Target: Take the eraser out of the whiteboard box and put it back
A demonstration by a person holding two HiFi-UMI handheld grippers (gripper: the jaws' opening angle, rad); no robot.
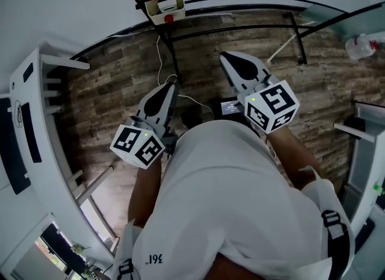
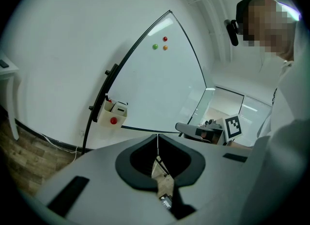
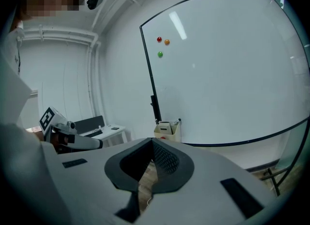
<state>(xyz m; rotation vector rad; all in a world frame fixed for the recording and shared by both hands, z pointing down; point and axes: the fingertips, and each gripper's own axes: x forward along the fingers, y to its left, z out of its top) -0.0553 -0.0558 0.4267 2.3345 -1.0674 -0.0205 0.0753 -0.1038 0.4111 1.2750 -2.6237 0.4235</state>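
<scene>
Inside whiteboard box (image 2: 110, 117), perhaps eraser (image 2: 119, 108)

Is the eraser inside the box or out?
Inside, it seems: a pale block, likely the eraser, sits in the box hung at the whiteboard's edge.

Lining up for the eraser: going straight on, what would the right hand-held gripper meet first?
Likely the whiteboard box at the lower corner of the whiteboard; the way there looks free, depth unclear.

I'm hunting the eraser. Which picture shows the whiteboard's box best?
The head view: it looks down into the cream plastic box, so its contents show. Both gripper views show mostly its outer walls.
</scene>
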